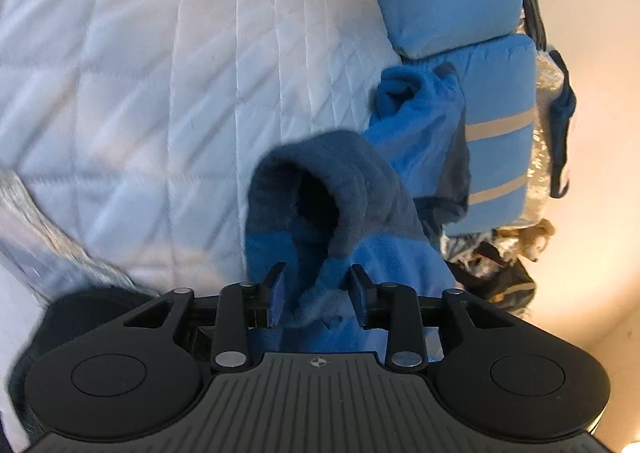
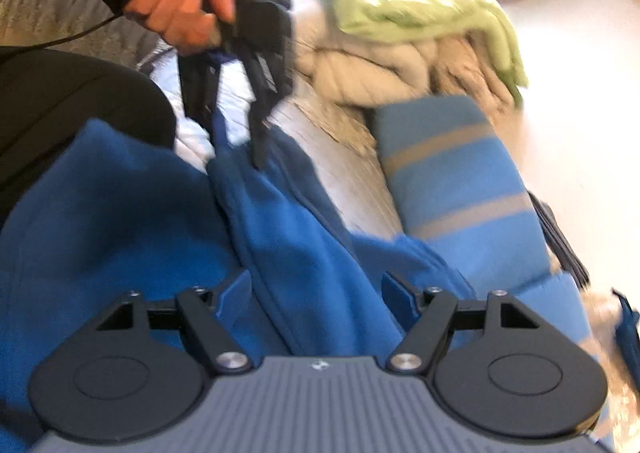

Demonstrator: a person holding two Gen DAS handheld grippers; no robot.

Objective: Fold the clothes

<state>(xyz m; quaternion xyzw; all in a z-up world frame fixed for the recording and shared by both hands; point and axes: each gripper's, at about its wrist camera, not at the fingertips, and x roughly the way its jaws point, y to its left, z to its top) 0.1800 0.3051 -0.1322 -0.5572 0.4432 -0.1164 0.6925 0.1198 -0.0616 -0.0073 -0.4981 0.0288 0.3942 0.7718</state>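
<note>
A blue fleece garment (image 1: 416,125) lies on the white quilted bedcover (image 1: 160,73). Its sleeve, with a darker blue cuff (image 1: 320,181), rises into my left gripper (image 1: 318,281), which is shut on the bunched fleece. In the right wrist view a hand (image 2: 180,9) holds that left gripper (image 2: 222,113) up, with a strip of fleece hanging from it. My right gripper (image 2: 316,295) stands open and wide, low over the fleece body (image 2: 100,213). A fold of the fleece (image 2: 304,253) runs between its fingers, and the pads are not pressing on it. The right view is blurred.
Folded light-blue blankets with grey stripes (image 1: 448,1) (image 2: 460,181) are stacked beside the fleece. A green throw (image 2: 420,9) lies on beige bedding (image 2: 380,69) further off. Dark bags and plastic wrap (image 1: 500,273) sit by the cream wall. The person's dark sleeve (image 2: 60,93) is at left.
</note>
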